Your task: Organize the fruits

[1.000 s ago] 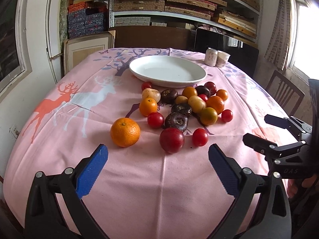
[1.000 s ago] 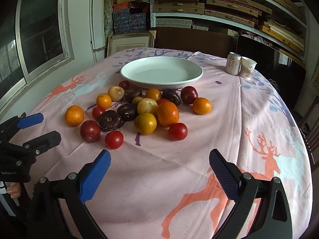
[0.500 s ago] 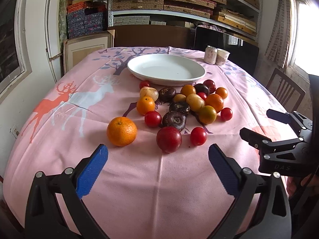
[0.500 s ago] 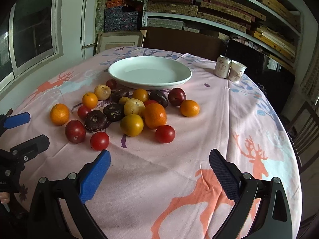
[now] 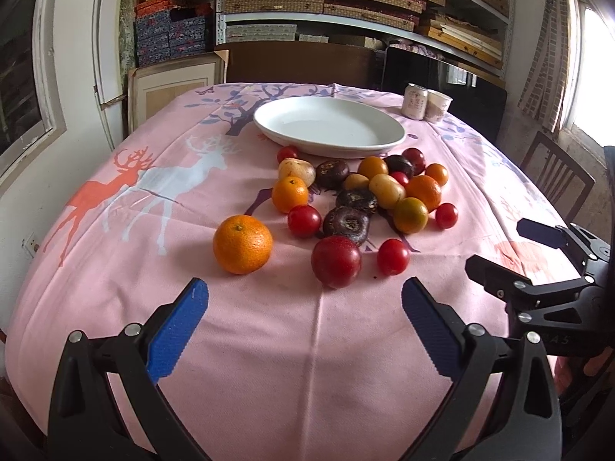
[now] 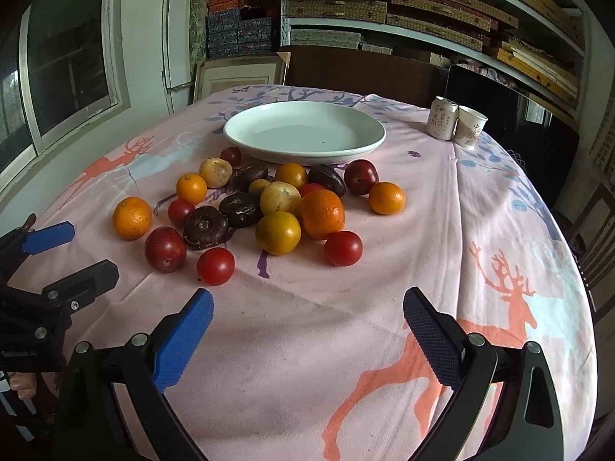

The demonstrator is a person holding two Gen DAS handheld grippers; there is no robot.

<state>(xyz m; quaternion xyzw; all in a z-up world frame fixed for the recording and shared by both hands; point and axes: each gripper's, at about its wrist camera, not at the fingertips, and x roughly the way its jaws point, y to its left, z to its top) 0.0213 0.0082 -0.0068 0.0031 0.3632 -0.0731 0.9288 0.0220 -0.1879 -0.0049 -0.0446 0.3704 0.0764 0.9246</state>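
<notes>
Several fruits lie loose on the pink deer-print tablecloth (image 5: 269, 345) in front of an empty white plate (image 5: 328, 126), which also shows in the right wrist view (image 6: 303, 130). Nearest my left gripper (image 5: 303, 307) are a big orange (image 5: 243, 244), a dark red plum (image 5: 336, 262) and a red tomato (image 5: 393, 256). My left gripper is open and empty, just short of them. My right gripper (image 6: 305, 313) is open and empty, short of a red tomato (image 6: 216, 266) and another tomato (image 6: 343, 248). Oranges, dark brown fruits and yellow fruits fill the cluster (image 6: 276, 207).
A can (image 6: 442, 118) and a paper cup (image 6: 471, 126) stand at the table's far right. A wooden chair (image 5: 557, 176) is to the right of the table. Shelves with boxes (image 6: 384, 4) line the wall behind. Each gripper shows at the edge of the other's view.
Both grippers have moved a little closer to the fruit cluster. Both stay open and empty. No fruit has moved.
</notes>
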